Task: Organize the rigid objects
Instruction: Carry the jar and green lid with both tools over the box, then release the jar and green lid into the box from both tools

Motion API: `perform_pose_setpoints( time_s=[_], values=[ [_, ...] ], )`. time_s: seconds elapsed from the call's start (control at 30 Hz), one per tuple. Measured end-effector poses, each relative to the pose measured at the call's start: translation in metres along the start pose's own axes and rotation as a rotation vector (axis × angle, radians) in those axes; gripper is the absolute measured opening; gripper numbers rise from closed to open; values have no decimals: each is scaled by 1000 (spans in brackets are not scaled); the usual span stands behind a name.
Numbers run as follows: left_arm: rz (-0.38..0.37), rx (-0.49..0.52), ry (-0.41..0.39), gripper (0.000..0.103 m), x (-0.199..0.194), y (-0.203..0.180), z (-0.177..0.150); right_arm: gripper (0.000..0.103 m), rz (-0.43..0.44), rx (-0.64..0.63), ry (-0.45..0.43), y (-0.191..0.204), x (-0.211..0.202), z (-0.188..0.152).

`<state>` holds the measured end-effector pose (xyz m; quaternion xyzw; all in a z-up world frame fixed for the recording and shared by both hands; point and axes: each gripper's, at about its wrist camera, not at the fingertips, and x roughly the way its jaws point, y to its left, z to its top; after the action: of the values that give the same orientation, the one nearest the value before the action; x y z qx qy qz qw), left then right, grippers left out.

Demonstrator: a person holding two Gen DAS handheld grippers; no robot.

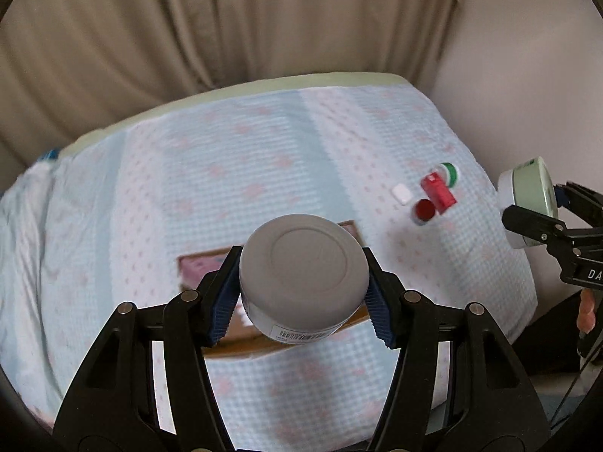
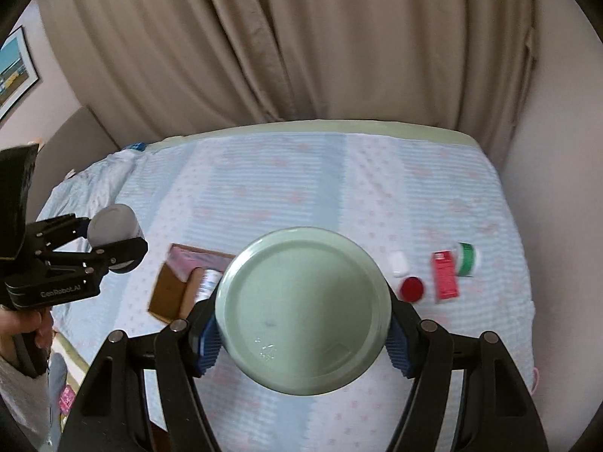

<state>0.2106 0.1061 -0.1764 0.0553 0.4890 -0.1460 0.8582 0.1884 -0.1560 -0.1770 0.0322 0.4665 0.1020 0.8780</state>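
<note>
Grey round-lidded jar (image 1: 303, 277), ribbed pads (image 1: 225, 310).

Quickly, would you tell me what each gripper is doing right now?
Left gripper: shut on grey-lidded jar.
Right gripper: shut on green-lidded jar.

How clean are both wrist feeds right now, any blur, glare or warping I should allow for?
Left wrist view: motion blur smears the bedspread and cardboard box, while the grey-lidded jar stays sharp. Right wrist view: mostly crisp, a small glare speck on the green-lidded jar. Both views: fisheye bends the bed edge, corners are vignetted black, and light is soft.
</note>
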Motion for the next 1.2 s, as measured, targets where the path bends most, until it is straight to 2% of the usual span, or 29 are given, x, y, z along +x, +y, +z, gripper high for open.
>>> perform_pose_setpoints(
  time_s=[0.3, 0.63, 0.9, 1.03, 1.2],
  values=[
    [-7, -6, 34, 56, 15, 63, -29, 66, 0, 31, 42, 70, 30, 1],
    [-38, 35, 113, 56, 80, 117, -53, 66, -41, 202, 145, 115, 103, -8],
    [-69, 48, 188, 56, 140, 128, -64, 66, -31, 335, 253, 116, 173, -23],
    [-60, 70, 214, 56, 171, 125, -72, 66, -20, 351, 297, 110, 204, -29],
    [-61, 79, 288, 56, 211, 123, -87, 67, -14, 390, 378, 96, 250, -48]
  ],
)
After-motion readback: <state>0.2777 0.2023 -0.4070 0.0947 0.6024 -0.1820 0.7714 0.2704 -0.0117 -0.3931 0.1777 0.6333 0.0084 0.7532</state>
